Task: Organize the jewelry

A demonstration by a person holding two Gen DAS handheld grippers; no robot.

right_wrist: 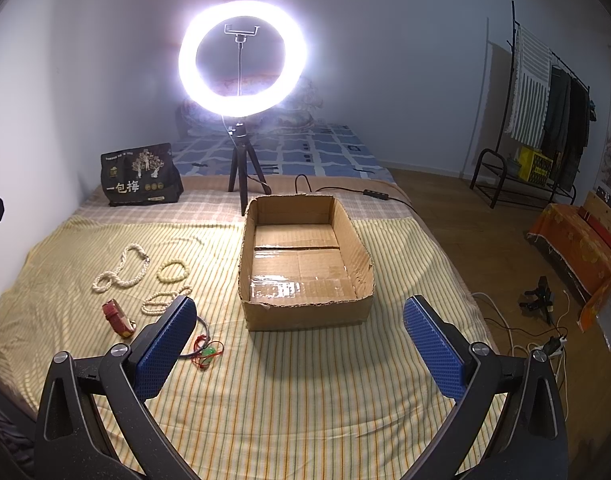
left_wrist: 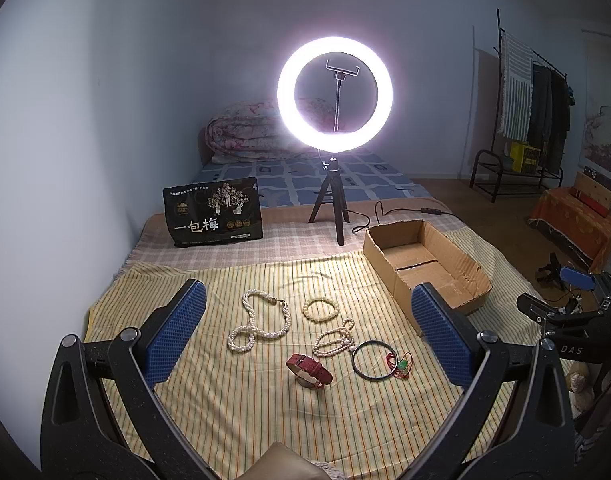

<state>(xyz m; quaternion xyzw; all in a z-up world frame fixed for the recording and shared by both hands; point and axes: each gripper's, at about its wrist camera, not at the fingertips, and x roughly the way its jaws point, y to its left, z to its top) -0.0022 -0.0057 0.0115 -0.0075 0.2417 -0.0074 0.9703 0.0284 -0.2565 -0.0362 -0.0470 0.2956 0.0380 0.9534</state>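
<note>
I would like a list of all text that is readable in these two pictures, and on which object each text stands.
"一包梅": large white characters on the black snack bag, readable in both views.
"DAS": pale letters on the black body of the right gripper, seen at the right edge of the left wrist view.
Small print and round seals on the bag: too small to read.
Yellow crate markings: blurred, unreadable.
Cardboard box: no text visible.

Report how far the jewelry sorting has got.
Done: nothing; the cardboard box is empty. In hand: nothing; the left gripper and right gripper are both open. Left: the pearl necklace, bead bracelet, red watch, black bangle and green pendant all lie on the striped cloth.
</note>
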